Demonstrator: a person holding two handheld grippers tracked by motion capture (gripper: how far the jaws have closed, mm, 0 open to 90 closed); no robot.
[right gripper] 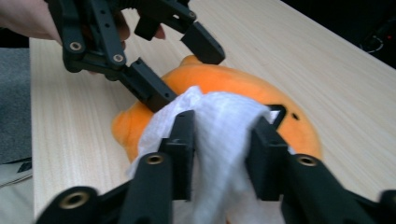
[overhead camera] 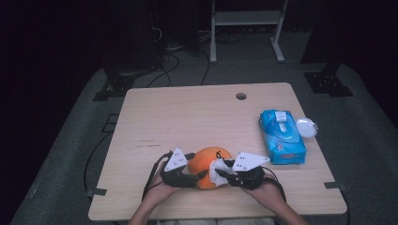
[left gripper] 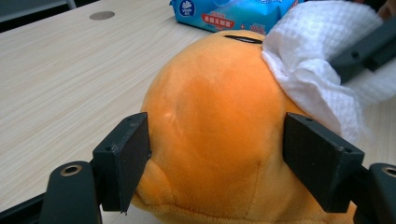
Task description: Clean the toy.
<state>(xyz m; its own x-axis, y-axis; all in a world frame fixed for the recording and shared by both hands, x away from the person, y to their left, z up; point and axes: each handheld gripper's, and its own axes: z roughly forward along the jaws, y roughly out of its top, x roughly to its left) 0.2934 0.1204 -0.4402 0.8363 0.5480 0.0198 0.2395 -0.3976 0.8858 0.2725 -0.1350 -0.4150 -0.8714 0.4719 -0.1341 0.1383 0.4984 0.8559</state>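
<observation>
The work in hand looks like wiping an orange plush toy [overhead camera: 209, 165] with a white wet wipe [overhead camera: 217, 171] near the front edge of the surface [overhead camera: 187, 117]. The left gripper [overhead camera: 184, 173] has its fingers [left gripper: 122, 156] set on either flank of the toy; in the left gripper view they press against the plush sides, so I judge them clamped on it to steady it.

The right gripper [overhead camera: 228, 172] faces it from the opposite side. In the right gripper view the wipe [right gripper: 219, 135] bunches between its fingers [right gripper: 183, 151] and drapes forward over the top of the toy [right gripper: 205, 81], just ahead of the fingertips. The pads seem to pinch the bunched cloth, though how firmly cannot be told.

Risks, as I judge them:
- The wipe is pinched by a loose fold. A drag across the plush pile could pull it out from between the fingers and leave it lying on the toy.
- The toy is soft and rounded, so a hard push from the right could squeeze it out of the left fingers or roll it toward the surface edge.
- The two sets of fingers stand close together over the toy; a long stroke may knock one against the other.

A blue pack of wipes [overhead camera: 281, 136] lies well off beyond the right fingers, with a white lid [overhead camera: 307, 127] just beside it.
</observation>
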